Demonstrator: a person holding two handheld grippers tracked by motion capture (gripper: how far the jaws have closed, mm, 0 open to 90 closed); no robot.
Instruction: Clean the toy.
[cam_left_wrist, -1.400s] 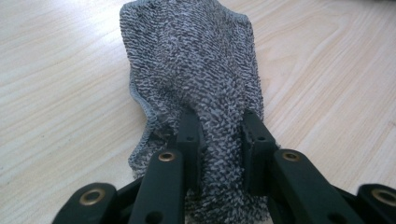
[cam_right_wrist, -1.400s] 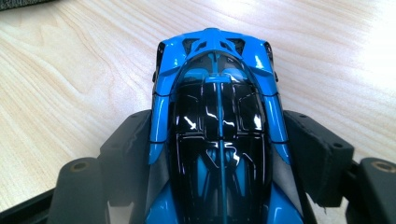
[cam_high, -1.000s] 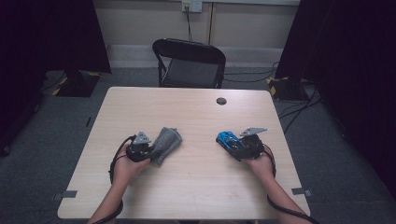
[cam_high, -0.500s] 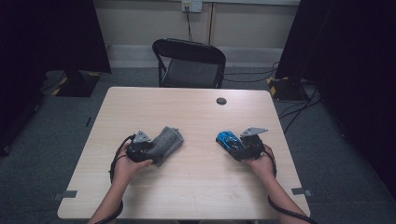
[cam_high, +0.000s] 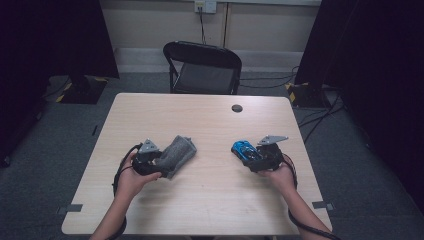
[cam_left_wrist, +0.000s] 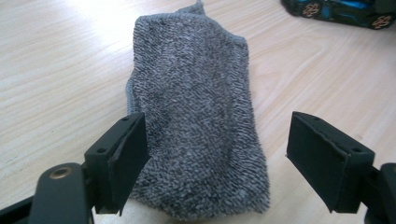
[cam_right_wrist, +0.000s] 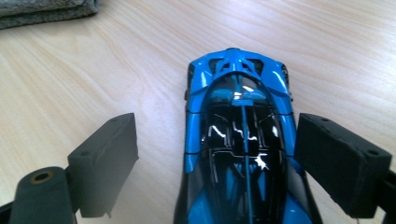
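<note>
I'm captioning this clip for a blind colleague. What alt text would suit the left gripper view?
A folded grey terry cloth lies on a light wooden table between the open black jaws of the left gripper, which have just been opening. A blue and black toy car sits at the top right edge.

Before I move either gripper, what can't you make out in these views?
- Car: its near end is cut off by the bottom edge of the right gripper view; in the high view the right gripper covers part of it.
- Cloth: whether the left-hand pad touches it is unclear in the left gripper view; the left gripper covers its near end in the high view.
- Dark disc: too small to identify in the high view.
</note>
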